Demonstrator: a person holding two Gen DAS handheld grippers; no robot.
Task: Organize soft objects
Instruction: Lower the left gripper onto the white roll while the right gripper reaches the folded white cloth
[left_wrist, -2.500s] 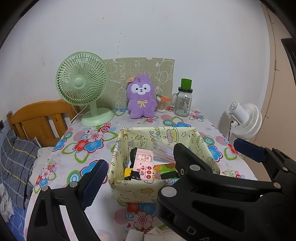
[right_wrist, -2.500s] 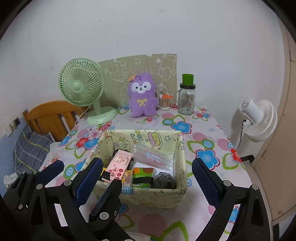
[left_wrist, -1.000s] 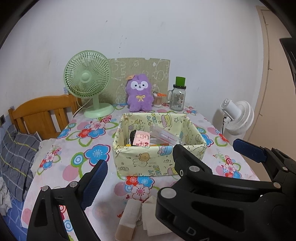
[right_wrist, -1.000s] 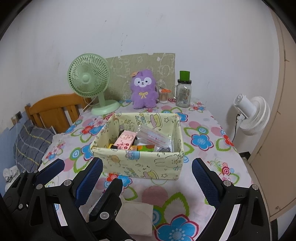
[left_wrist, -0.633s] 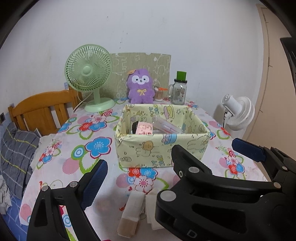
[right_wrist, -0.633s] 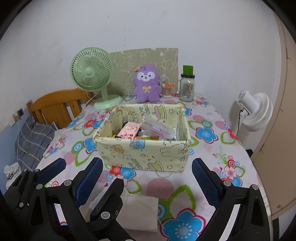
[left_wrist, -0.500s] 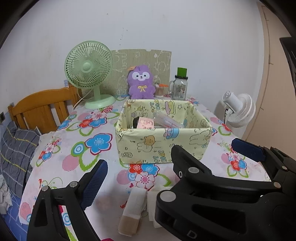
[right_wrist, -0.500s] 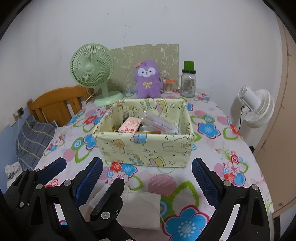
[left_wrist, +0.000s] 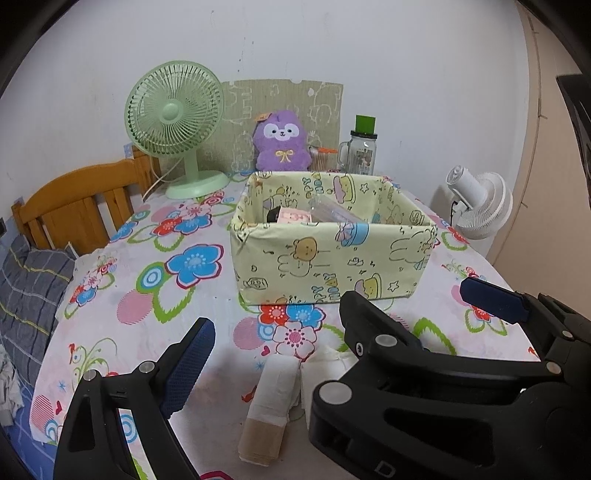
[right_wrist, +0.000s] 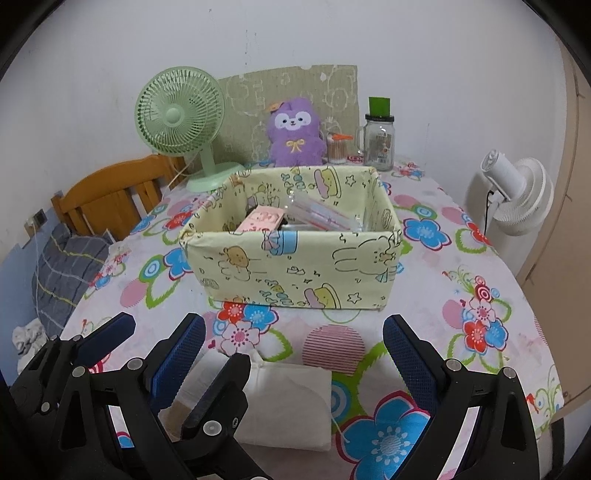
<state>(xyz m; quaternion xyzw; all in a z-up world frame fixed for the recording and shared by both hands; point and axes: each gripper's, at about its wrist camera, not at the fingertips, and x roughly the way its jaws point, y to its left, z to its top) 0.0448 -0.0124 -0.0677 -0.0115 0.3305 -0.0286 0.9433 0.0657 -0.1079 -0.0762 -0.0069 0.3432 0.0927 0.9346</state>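
Item one: your left gripper (left_wrist: 273, 354) stood with its jaws wide apart and nothing between the pads, held above the near edge of the flowered tablecloth (left_wrist: 147, 295). Your right gripper (right_wrist: 291, 354) likewise stood spread, empty, its blue pads (right_wrist: 406, 354) clear of everything on the table.

Item two: soft goods. A folded white cloth (right_wrist: 291, 402) lay flat on the tablecloth just below and between your right gripper's fingers, not touched by them. Beside it, to its left, lay a narrow folded piece, white with a tan end (left_wrist: 269, 406); whether the two touched could not be told. A purple plush toy (right_wrist: 295, 129) sat upright at the far edge of the table, against a green patterned board (right_wrist: 291, 92).

Item three: container. A pale yellow fabric box (right_wrist: 295, 273) printed with cartoon animals stood in the middle of the table, beyond the cloths and apart from them. Inside showed a pink packet (right_wrist: 260, 219) and a clear plastic bag (right_wrist: 325, 216); the rest of its contents was hidden by the front wall.

Item four: surroundings. A green desk fan (left_wrist: 173, 122) stood at the far left, a glass jar with a green lid (right_wrist: 378, 140) to the right of the plush toy, a white fan (right_wrist: 517, 195) off the table's right side, a wooden chair (left_wrist: 74, 206) at the left.
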